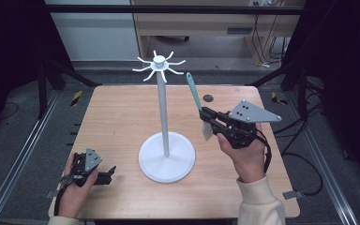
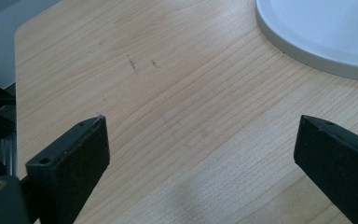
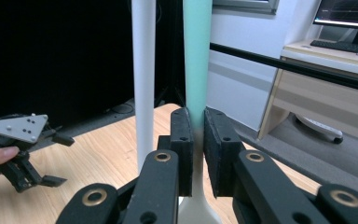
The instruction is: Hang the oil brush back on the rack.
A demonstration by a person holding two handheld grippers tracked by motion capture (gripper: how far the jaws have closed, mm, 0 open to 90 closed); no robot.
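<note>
Spatula (image 1: 194, 96), teal handle and pale blade: your right gripper (image 1: 205, 114) has its jaws clamped on the handle just above the blade, holding it lifted over the right half of the tabletop (image 1: 117, 117), handle end tilted up and away toward the far edge. In the right gripper view the teal handle (image 3: 197, 60) rises straight up between the two black pads (image 3: 182, 135), which press it from both sides, and the pale blade (image 3: 196, 210) hangs below them. The white rack stand (image 1: 164, 112) sits on its round base (image 1: 167, 157) near the middle of the tabletop, slightly toward the near edge; its pole ends in a ring of white hooks (image 1: 159, 65) at the top. The spatula is just to the right of the pole, apart from it. Your left gripper (image 1: 108, 172) rests low by the near left corner, jaws spread wide apart with nothing between them; in the left gripper view bare wood (image 2: 177, 112) lies between the jaws and the rim of the round base (image 2: 307, 51) shows at the upper right
</note>
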